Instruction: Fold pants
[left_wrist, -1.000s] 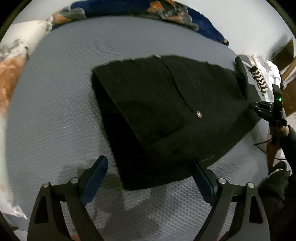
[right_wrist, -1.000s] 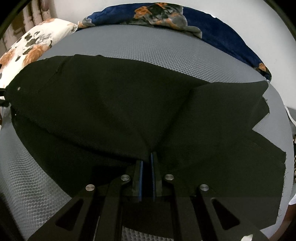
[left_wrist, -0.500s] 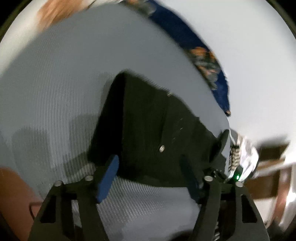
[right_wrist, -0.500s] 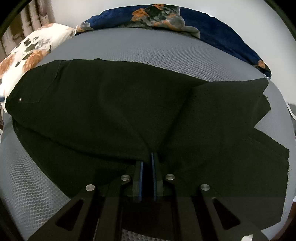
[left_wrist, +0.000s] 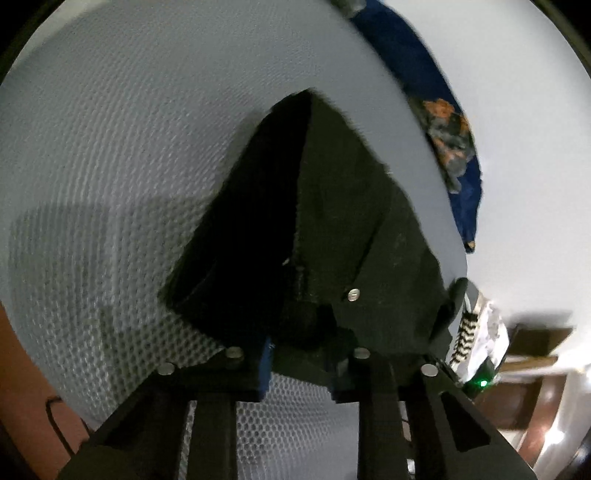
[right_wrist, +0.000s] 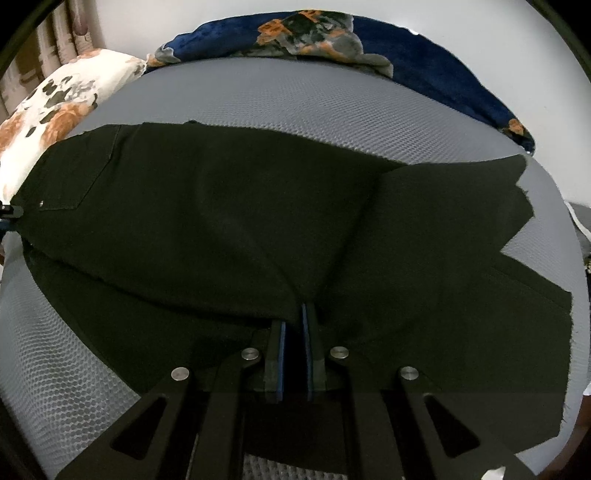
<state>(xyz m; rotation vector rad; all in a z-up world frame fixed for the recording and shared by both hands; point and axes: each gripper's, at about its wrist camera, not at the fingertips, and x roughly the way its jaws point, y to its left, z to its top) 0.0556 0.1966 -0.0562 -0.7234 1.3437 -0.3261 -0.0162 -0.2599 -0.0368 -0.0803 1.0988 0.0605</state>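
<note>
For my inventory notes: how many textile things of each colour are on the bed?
Black: 1, the pants
Navy with orange flowers: 1, the blanket
White with orange flowers: 1, the pillow
Total: 3

There was one pair of black pants (right_wrist: 229, 221), one grey mattress (right_wrist: 295, 99), one floral pillow (right_wrist: 55, 107), one navy floral blanket (right_wrist: 369, 40) and two grippers.
</note>
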